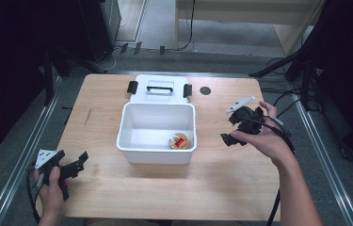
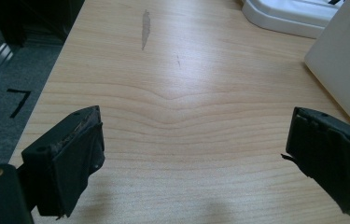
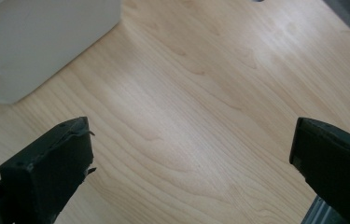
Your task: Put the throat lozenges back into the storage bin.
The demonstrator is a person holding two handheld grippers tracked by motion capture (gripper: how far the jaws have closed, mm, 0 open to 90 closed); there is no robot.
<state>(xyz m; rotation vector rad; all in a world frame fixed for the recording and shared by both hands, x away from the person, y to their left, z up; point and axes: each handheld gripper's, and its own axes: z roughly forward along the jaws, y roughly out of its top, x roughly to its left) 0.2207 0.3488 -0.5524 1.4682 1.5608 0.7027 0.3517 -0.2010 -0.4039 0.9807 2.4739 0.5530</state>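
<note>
Both the left tool (image 1: pixel 77 162) and right tool (image 1: pixel 240 127) hang open and empty beside the white box (image 1: pixel 156 146), ready to reach in.

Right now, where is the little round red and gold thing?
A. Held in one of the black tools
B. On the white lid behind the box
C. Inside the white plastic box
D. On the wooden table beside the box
C: the small round red and gold thing lies on the floor of the open white plastic box, near its front right corner.

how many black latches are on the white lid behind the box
2: one latch at the lid's left end, one latch at its right end. A black handle sits between them.
</note>
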